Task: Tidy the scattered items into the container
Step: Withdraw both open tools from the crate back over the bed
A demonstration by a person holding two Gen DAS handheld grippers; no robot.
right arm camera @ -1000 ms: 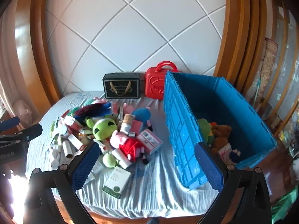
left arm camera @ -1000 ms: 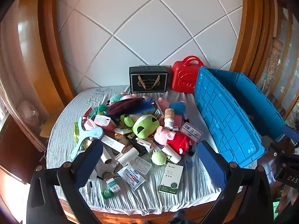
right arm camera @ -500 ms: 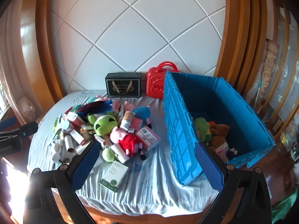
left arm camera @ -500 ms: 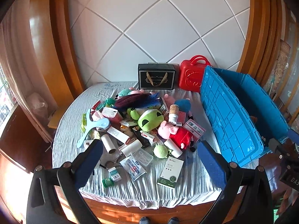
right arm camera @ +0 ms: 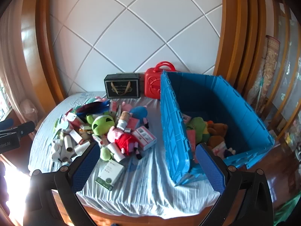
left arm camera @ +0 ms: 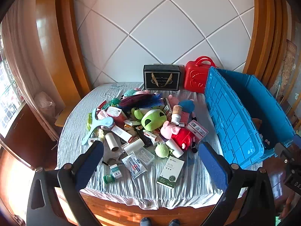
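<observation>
Right now the big blue box (right arm camera: 216,113) sits on the right of the bed (right arm camera: 146,184), with a few soft toys already inside. Beside it lies a heap of toys and small packs (left arm camera: 148,128), with a pink pig doll (right arm camera: 122,137) in it. Both the left gripper (left arm camera: 150,165) and the right gripper (right arm camera: 144,165) are wide open and hold nothing.

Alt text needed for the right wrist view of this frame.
Open right gripper hovers empty over a striped cloth-covered table: scattered toys and boxes on the left, including a pink pig plush in red, and a large blue plastic crate holding plush toys on the right.
</observation>
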